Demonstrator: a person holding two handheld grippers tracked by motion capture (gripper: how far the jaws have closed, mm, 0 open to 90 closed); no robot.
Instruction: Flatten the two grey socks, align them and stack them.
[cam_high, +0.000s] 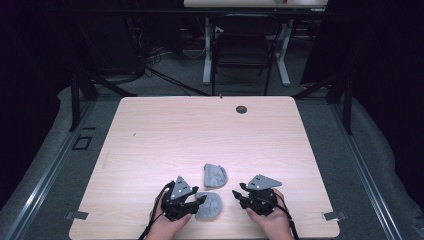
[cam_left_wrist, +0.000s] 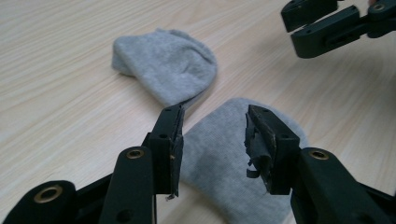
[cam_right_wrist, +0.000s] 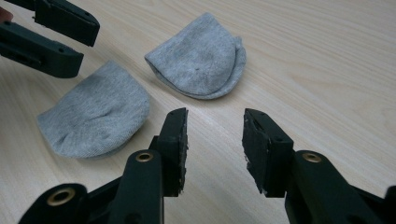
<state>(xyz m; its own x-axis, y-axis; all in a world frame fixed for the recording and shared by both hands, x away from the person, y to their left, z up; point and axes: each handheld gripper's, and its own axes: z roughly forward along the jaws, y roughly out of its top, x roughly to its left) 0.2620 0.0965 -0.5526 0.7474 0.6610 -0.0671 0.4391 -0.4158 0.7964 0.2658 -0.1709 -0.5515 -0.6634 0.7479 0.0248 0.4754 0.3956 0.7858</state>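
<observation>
Near the tabletop's (cam_high: 150, 145) front edge we see two unlabelled grey folded socks (cam_high: 215, 175) (cam_high: 208, 205), both grippers (cam_high: 197, 201) (cam_high: 236, 194) gaping apart.

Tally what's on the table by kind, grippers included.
Grey folded socks: 2 — near sock, far sock
Black two-jaw grippers: 2 — left gripper, right gripper, both open and holding nothing
Dark round holes in the tabletop: 1 — round hole near the far edge
Total: 5
</observation>
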